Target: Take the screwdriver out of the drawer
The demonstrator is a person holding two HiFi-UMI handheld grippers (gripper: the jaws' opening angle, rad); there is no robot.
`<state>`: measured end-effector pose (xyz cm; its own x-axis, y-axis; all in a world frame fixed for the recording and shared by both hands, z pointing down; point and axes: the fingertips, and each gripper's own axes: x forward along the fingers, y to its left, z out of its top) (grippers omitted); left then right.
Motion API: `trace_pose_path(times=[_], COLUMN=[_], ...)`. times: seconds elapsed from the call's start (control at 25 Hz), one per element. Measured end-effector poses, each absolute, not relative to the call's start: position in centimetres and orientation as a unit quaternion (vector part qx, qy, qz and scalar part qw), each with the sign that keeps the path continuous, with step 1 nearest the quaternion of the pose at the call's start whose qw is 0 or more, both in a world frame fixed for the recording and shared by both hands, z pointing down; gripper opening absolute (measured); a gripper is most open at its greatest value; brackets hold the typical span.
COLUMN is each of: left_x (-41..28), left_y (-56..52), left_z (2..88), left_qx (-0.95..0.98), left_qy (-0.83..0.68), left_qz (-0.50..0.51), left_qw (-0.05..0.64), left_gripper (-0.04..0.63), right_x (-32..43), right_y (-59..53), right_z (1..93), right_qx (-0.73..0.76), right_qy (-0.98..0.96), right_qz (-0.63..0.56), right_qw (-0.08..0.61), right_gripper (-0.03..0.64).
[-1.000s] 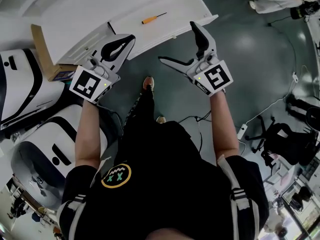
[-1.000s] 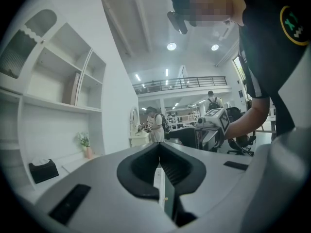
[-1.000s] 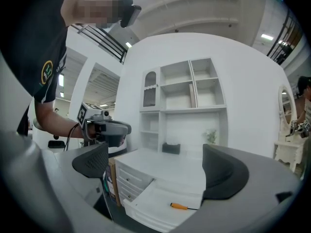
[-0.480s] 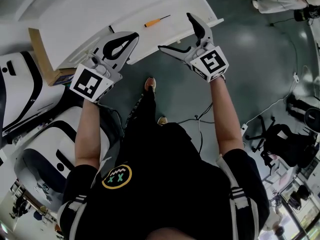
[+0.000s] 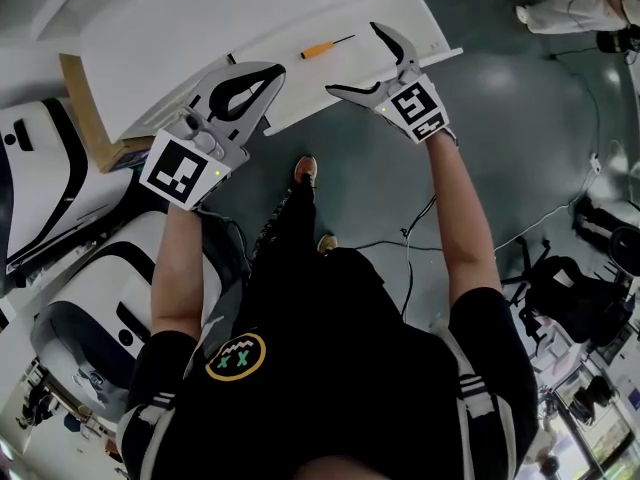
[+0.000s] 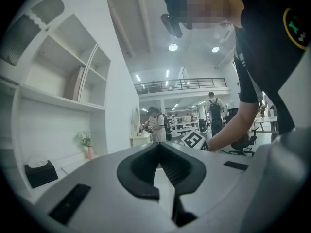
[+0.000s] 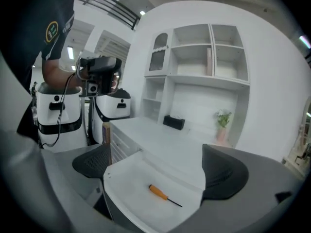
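Note:
The screwdriver (image 5: 318,51), with an orange handle and a thin dark shaft, lies loose on the floor of the open white drawer (image 5: 300,93). My right gripper (image 5: 352,60) is open and hangs over the drawer's front edge, just to the right of the screwdriver, touching nothing. In the right gripper view the screwdriver (image 7: 159,192) lies low between the two spread fingers, inside the drawer (image 7: 121,178). My left gripper (image 5: 272,70) is shut on nothing at the drawer's left part. Its jaws meet in the left gripper view (image 6: 159,147), which points up and away from the drawer.
The white desk top (image 5: 200,18) lies behind the drawer, with a shelf unit (image 7: 204,52), a plant (image 7: 222,118) and a dark box (image 7: 174,122). A cardboard box (image 5: 82,103) and white machines (image 5: 50,188) stand on the left. Cables (image 5: 400,243) run over the floor.
My right gripper has moved forward to the drawer and now hangs over its front edge, still open. The left gripper has shifted forward a little, still shut.

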<state>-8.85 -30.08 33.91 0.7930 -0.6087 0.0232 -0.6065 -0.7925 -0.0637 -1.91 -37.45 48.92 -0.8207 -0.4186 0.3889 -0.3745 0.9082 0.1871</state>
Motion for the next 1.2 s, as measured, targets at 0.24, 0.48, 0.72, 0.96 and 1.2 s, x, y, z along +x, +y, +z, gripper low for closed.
trace_pose_path(times=[0.24,0.48,0.72,0.96,1.2], left_x=[-9.6,-10.2,-10.2,-9.7,-9.9], left_y=[-31.3,-32.3,-33.1,-33.0,-32.9], left_z=[34.3,34.8,35.5,35.8,36.8], left_qx=[-0.945,-0.944,-0.945,-0.947,-0.946], left_qy=[0.324,0.329,0.327,0.320,0.320], left_qz=[-0.022,-0.023,-0.028,-0.033,-0.041], left_qw=[0.024,0.018,0.013,0.008,0.001], left_gripper=[0.020,0.020,0.020,0.020,0.020], right_x=[-2.4,-2.7,-2.8,-2.7,-2.4], right_y=[-39.7,-41.5,-42.6,-43.7,-44.2], right_z=[54.5,59.8,64.9,69.6,73.6], right_qx=[0.157,0.118,0.058,-0.006,-0.054], right_qy=[-0.942,-0.927,-0.897,-0.859,-0.825], right_qz=[-0.050,-0.035,-0.059,-0.075,-0.079], right_qw=[0.293,0.354,0.435,0.506,0.556], right_gripper=[0.582,0.581,0.581,0.581,0.581])
